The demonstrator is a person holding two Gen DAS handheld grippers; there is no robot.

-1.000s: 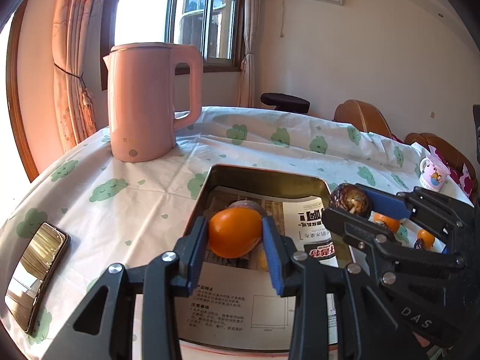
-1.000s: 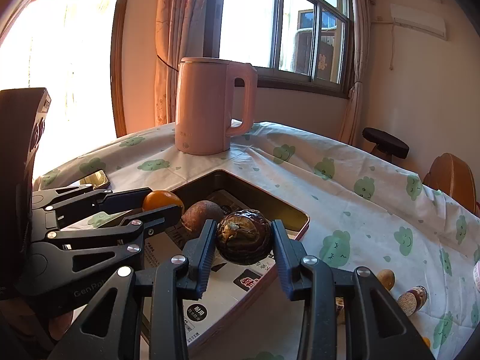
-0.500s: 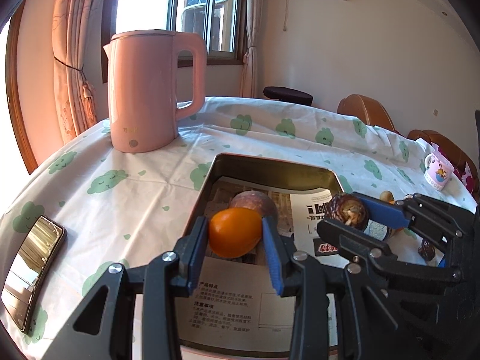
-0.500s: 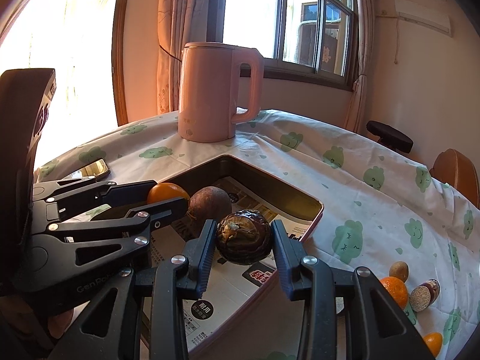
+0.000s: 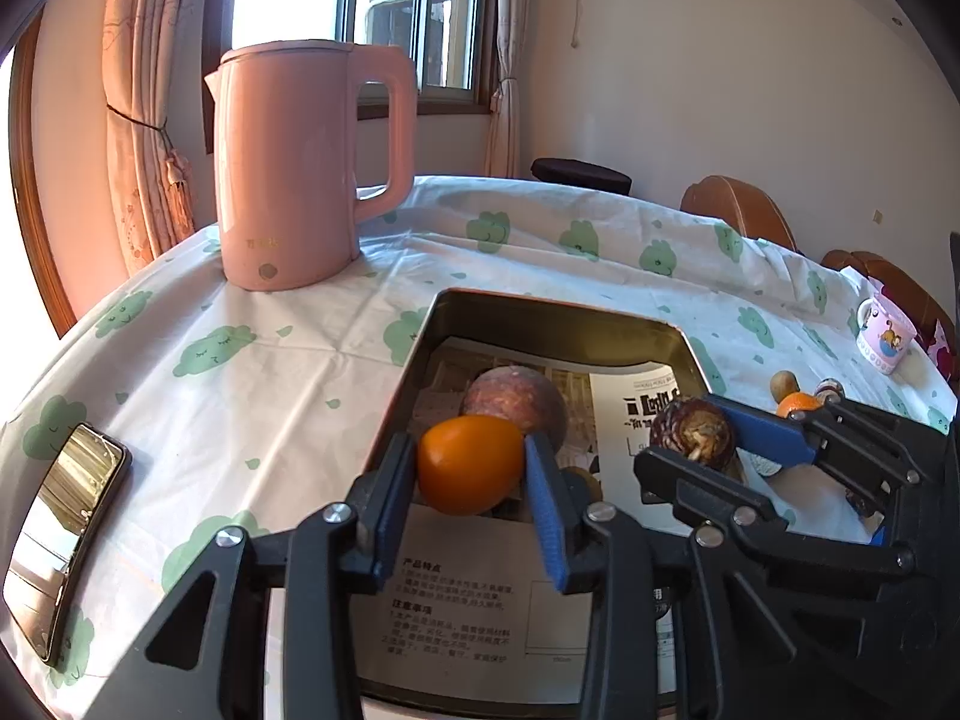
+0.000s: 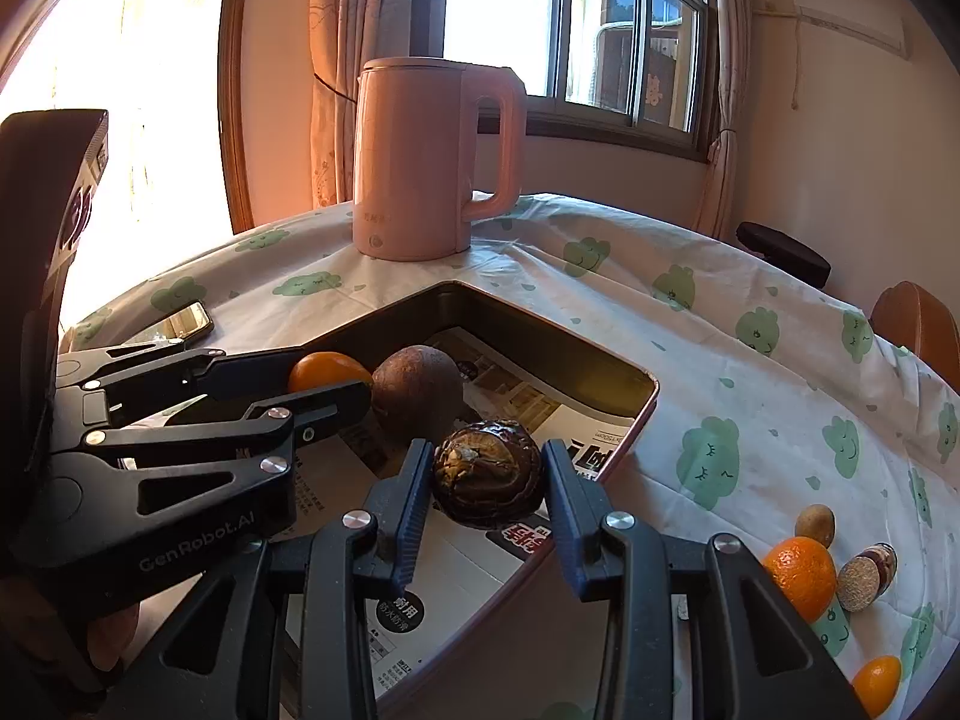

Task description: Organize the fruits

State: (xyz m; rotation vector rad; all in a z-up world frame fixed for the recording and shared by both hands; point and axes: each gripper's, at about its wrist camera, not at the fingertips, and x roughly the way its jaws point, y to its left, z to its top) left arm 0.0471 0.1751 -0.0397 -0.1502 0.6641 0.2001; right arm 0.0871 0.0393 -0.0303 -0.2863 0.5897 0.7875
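Observation:
My left gripper (image 5: 471, 474) is shut on a small orange fruit (image 5: 468, 463) and holds it over the near left part of the metal tray (image 5: 540, 315). My right gripper (image 6: 487, 480) is shut on a dark brown wrinkled fruit (image 6: 487, 471) over the tray's right side (image 6: 636, 420). A round purple-brown fruit (image 5: 516, 399) lies in the tray on printed paper, just beyond the orange; it also shows in the right wrist view (image 6: 417, 390). Loose fruits lie on the cloth to the right: an orange (image 6: 801, 573), a small brown fruit (image 6: 815, 523) and a small orange one (image 6: 877, 681).
A pink kettle (image 5: 294, 162) stands at the back left of the table. A phone (image 5: 60, 534) lies near the left edge. A pink mug (image 5: 885, 339) stands at the far right. A cut fruit half (image 6: 861, 582) lies by the loose orange. Chairs stand beyond the table.
Both grippers have moved forward and lower over the tray with their fruits still held. The purple-brown fruit in the tray has come into clearer view.

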